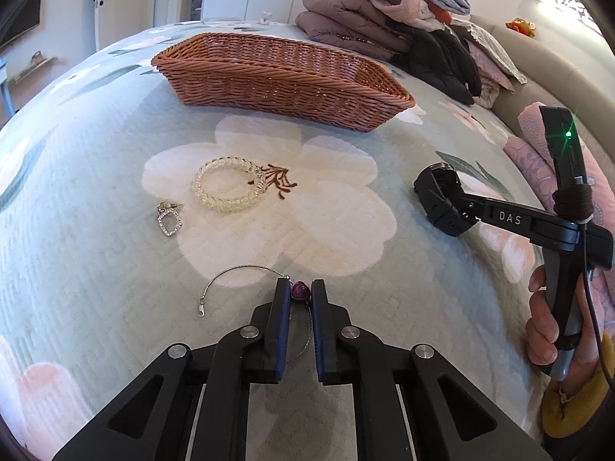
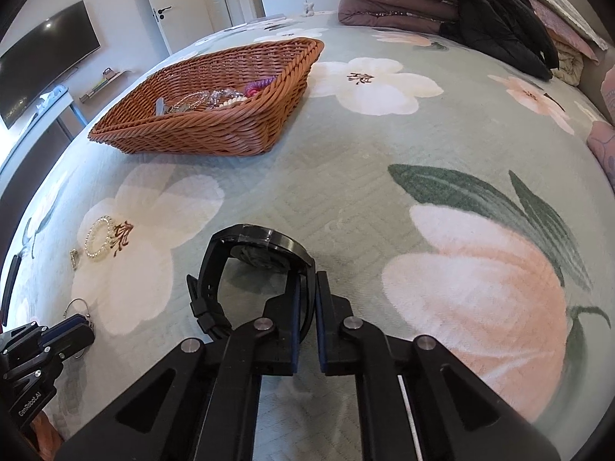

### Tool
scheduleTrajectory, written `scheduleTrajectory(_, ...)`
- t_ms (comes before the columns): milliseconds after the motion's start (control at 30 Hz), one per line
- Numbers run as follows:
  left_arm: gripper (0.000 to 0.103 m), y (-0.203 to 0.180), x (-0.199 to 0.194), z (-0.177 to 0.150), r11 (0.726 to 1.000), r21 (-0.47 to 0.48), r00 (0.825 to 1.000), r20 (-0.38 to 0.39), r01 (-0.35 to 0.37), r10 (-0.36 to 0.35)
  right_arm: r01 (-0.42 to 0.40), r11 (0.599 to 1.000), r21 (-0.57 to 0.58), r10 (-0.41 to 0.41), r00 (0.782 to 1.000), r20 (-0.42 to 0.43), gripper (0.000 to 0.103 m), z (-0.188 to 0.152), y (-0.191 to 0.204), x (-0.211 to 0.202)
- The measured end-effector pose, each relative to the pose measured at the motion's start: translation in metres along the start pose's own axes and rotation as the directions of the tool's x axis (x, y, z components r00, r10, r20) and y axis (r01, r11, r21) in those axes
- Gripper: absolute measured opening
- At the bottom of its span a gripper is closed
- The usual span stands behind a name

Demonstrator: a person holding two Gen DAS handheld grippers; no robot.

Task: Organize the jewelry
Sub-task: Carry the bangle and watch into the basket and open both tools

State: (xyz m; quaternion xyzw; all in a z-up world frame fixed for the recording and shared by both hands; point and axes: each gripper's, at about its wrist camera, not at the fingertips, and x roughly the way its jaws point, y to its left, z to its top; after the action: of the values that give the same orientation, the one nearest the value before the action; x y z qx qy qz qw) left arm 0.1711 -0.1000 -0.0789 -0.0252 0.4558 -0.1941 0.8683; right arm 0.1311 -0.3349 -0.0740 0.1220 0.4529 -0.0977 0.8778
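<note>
The necklace [image 1: 246, 272] chain runs out of sight behind the gripper fingers [image 1: 282, 307]. The jumble in the basket [image 2: 215, 130] is too small to sort. The hand [image 1: 546, 330] is cropped at the frame's edge.

right gripper [image 2: 307, 280] clamping black watch [image 2: 253, 247], wicker basket [image 2: 200, 130]
</note>
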Motion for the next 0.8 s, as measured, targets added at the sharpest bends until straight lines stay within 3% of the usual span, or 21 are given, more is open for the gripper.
scheduleTrajectory(400,0.010,-0.004,-0.025,-0.004,0.988,0.103,0.993,0.009,0.114,-0.115,-0.006,1.000,-0.023,0.006,1.000,0.022,0.006,-0.004,0.007,-0.009)
scheduleTrajectory(800,0.010,-0.008,-0.054,-0.005,0.974,0.180,0.988,0.047,0.139,-0.149,-0.013,0.999,-0.037,0.015,0.998,0.055,0.006,-0.004,0.012,-0.023)
